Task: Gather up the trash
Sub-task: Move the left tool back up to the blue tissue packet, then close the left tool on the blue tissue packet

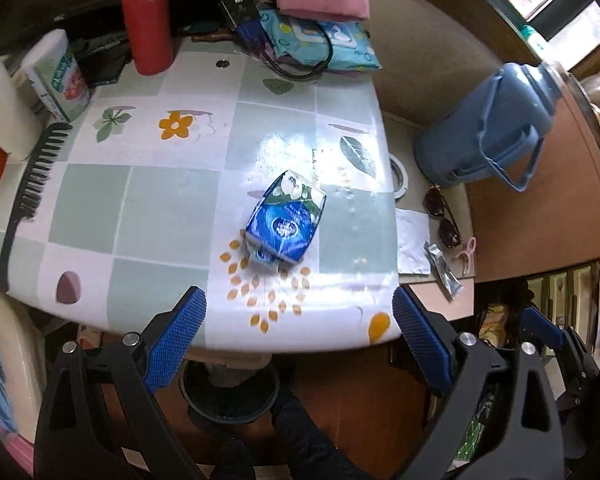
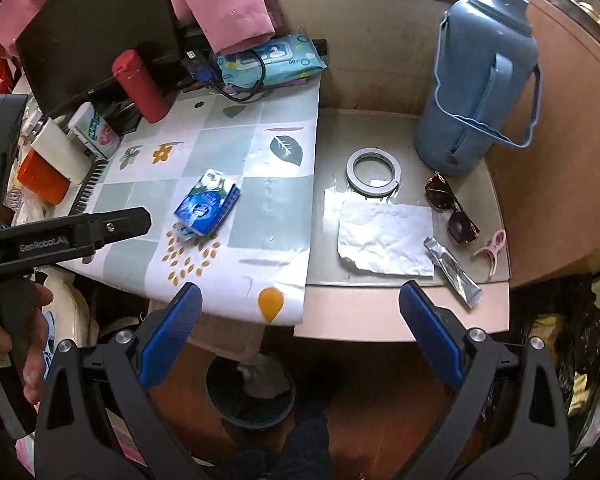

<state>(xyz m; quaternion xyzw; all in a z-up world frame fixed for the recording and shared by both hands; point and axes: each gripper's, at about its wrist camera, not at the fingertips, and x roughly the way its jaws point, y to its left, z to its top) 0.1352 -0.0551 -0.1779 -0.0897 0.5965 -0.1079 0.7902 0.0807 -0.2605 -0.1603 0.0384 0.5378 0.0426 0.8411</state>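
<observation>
- We hold both grippers short of the desk's near edge, above a dark bin (image 2: 250, 390) that stands on the floor below that edge.
- Our left gripper (image 1: 300, 336) has its jaws spread wide with nothing between them; our right gripper (image 2: 300, 332) is likewise wide apart and empty.
- The trash we judge most likely: a blue carton (image 1: 286, 220) lying on the patterned cloth (image 1: 160, 200), a crumpled paper (image 2: 384, 238) and a silver sachet (image 2: 452, 272) on the bare desk (image 2: 380, 320) to the right of the cloth.
- The relation that matters: the carton lies straight ahead of the left gripper, a little left of its centre line. Its long axis runs from near-left to far-right, roughly along our reach, so the jaws could close across its short sides with little wrist turn.
- From the right wrist view the carton sits well off to the left, with the left gripper between; the left arm is clearly nearer it.
- The paper lies just ahead of the right gripper, flat, its long side across our reach; the sachet touches or overlaps its right corner, slanting toward the desk's near-right edge.
- Sunglasses (image 2: 452, 208), tape roll (image 2: 374, 174) and flask (image 2: 476, 80) sit nearby; we judge them keepers.
</observation>
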